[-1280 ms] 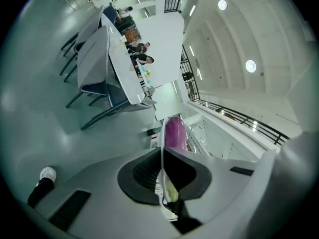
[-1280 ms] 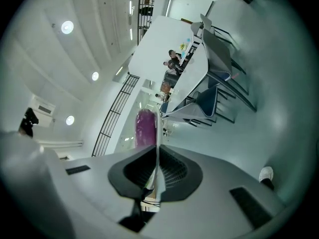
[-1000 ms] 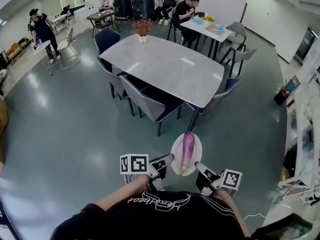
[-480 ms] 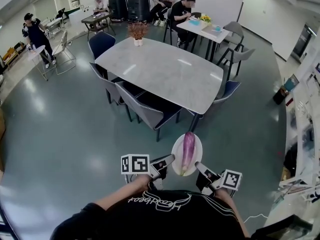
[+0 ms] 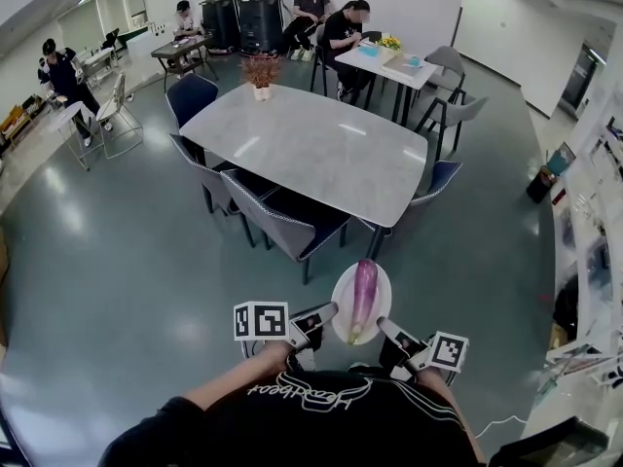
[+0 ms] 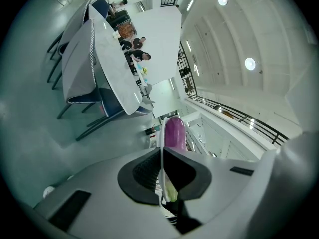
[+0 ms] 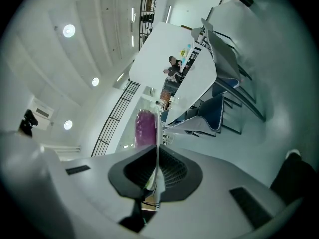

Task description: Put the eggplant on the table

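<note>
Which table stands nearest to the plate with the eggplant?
The large pale table in the middle, with a potted plant on its far end; the other tables stand further back.

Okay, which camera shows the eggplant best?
The head view: the whole eggplant lies lengthwise on the white plate, seen from above. Both gripper views catch only a foreshortened purple part beside the plate's edge-on rim.

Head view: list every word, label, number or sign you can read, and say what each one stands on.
Shirt, white script lettering: too small and stylised to read with certainty.
Marker cube on the left gripper and marker cube on the right gripper: black-and-white square patterns only, no letters or numbers.
Plate clamped by both, eggplant, table: no print visible.
</note>
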